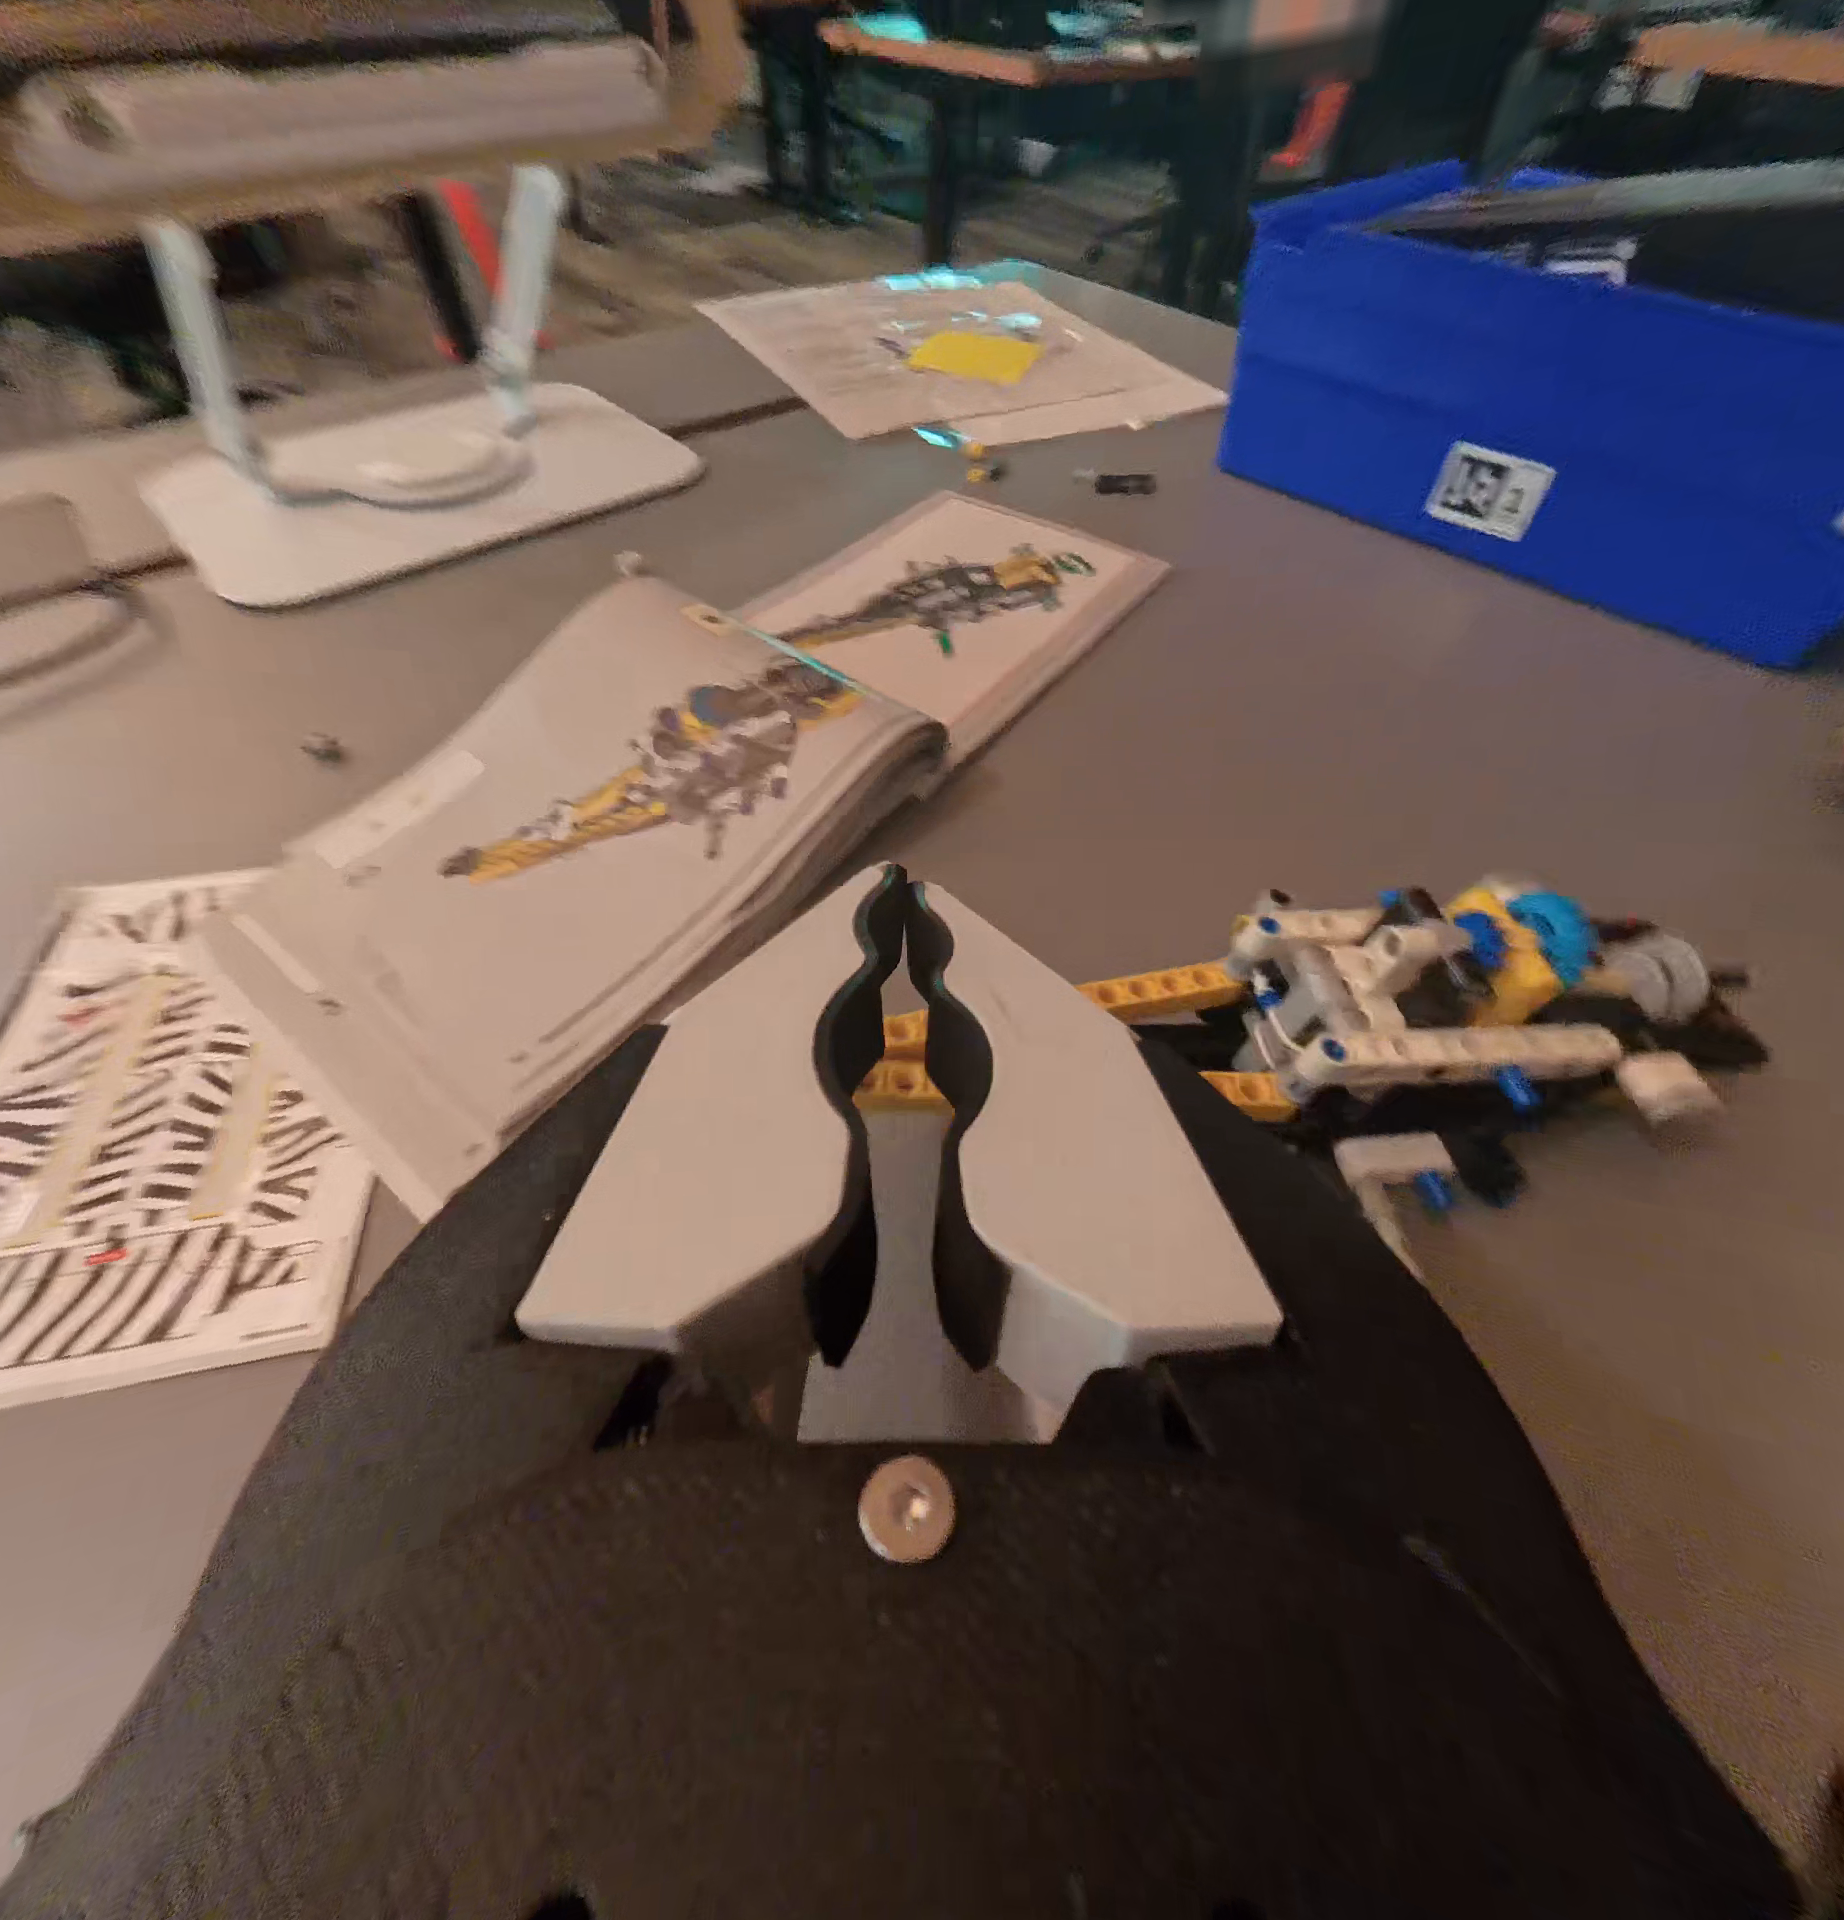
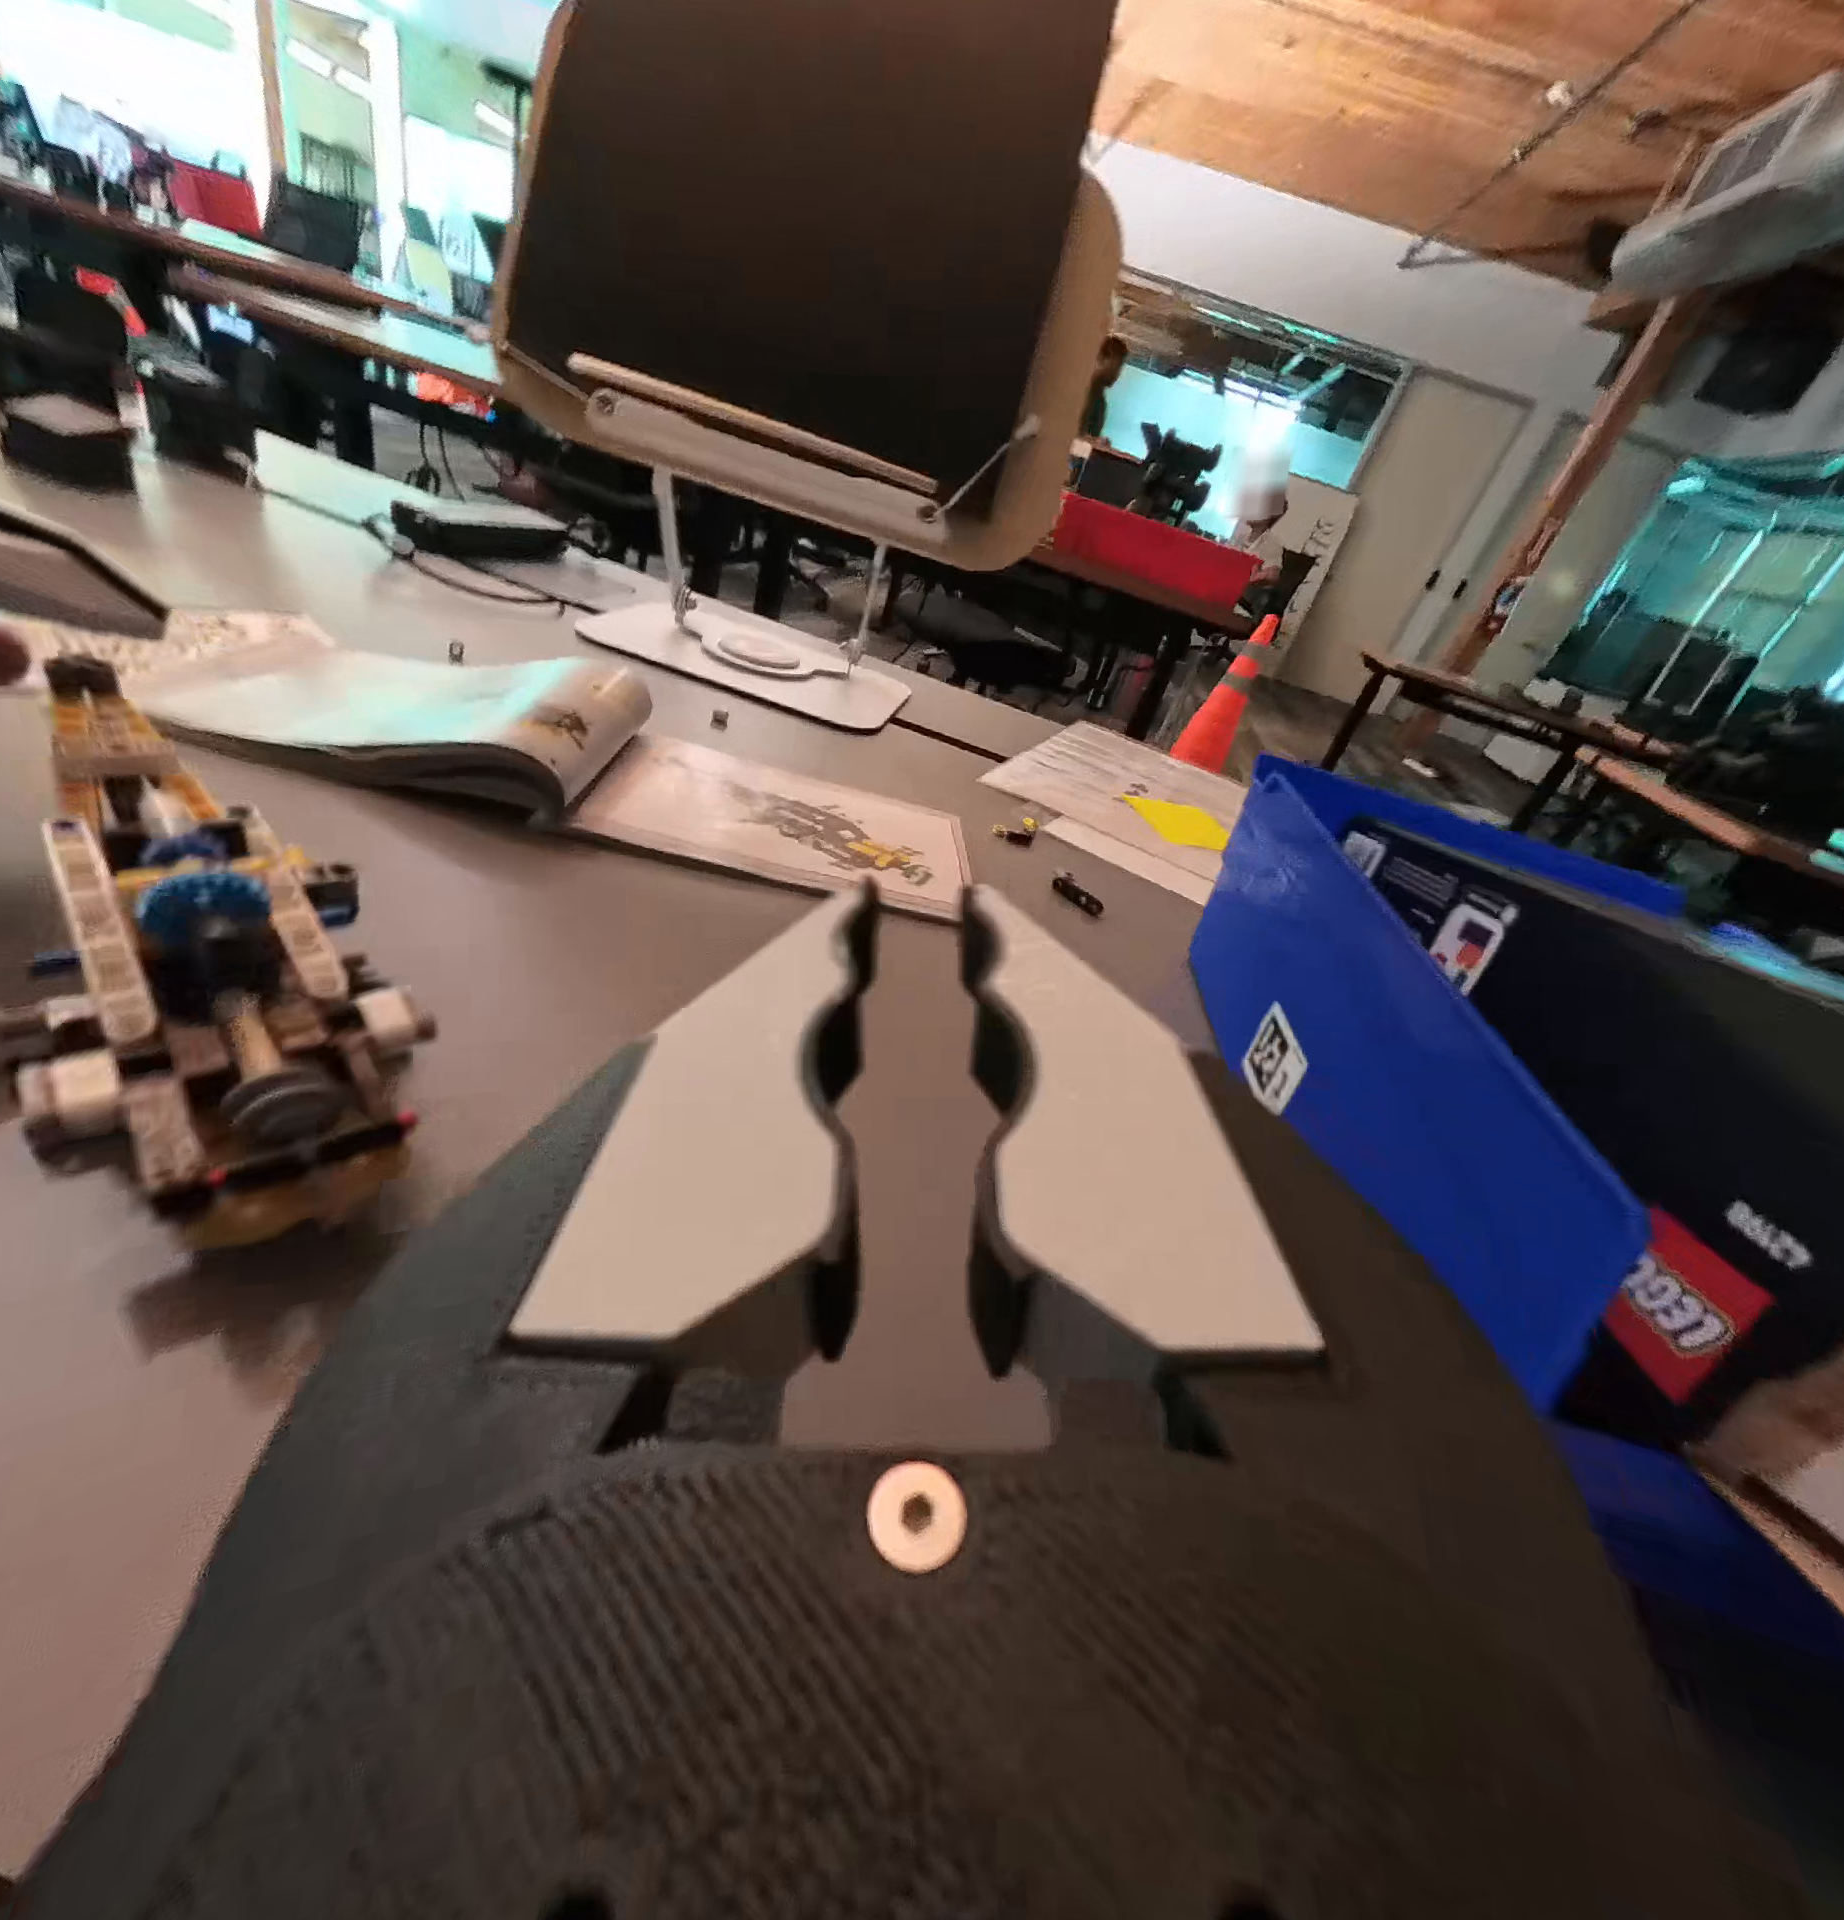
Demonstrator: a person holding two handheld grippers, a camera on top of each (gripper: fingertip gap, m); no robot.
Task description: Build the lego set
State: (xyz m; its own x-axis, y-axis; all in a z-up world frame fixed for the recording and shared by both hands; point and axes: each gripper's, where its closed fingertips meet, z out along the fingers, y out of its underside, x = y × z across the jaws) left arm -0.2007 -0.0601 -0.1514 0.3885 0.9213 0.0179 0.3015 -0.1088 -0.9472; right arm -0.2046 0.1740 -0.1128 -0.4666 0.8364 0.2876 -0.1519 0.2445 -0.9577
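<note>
The part-built lego model [image 1: 1417,1018] of yellow, white and black beams with a blue gear lies on the dark table. It also shows at the left of the right wrist view [image 2: 201,987]. My left gripper [image 1: 902,883] is shut, tips touching, just above the model's yellow beam end; I see nothing between the tips. My right gripper [image 2: 918,899] is open and empty, to the right of the model and pointing toward the open instruction booklet [image 2: 544,727]. The booklet lies just beyond the left gripper [image 1: 689,790].
A blue bin [image 2: 1417,1091] holding the set's dark box [image 2: 1676,1039] stands at the right [image 1: 1520,416]. A sticker sheet [image 1: 139,1122] lies at the left. A screen on a white stand [image 2: 793,260] stands behind the booklet. Small loose pieces [image 1: 1115,481] and a bagged yellow plate [image 1: 970,358] lie beyond. One gripper's finger ends stand about 25 centimetres off the other's.
</note>
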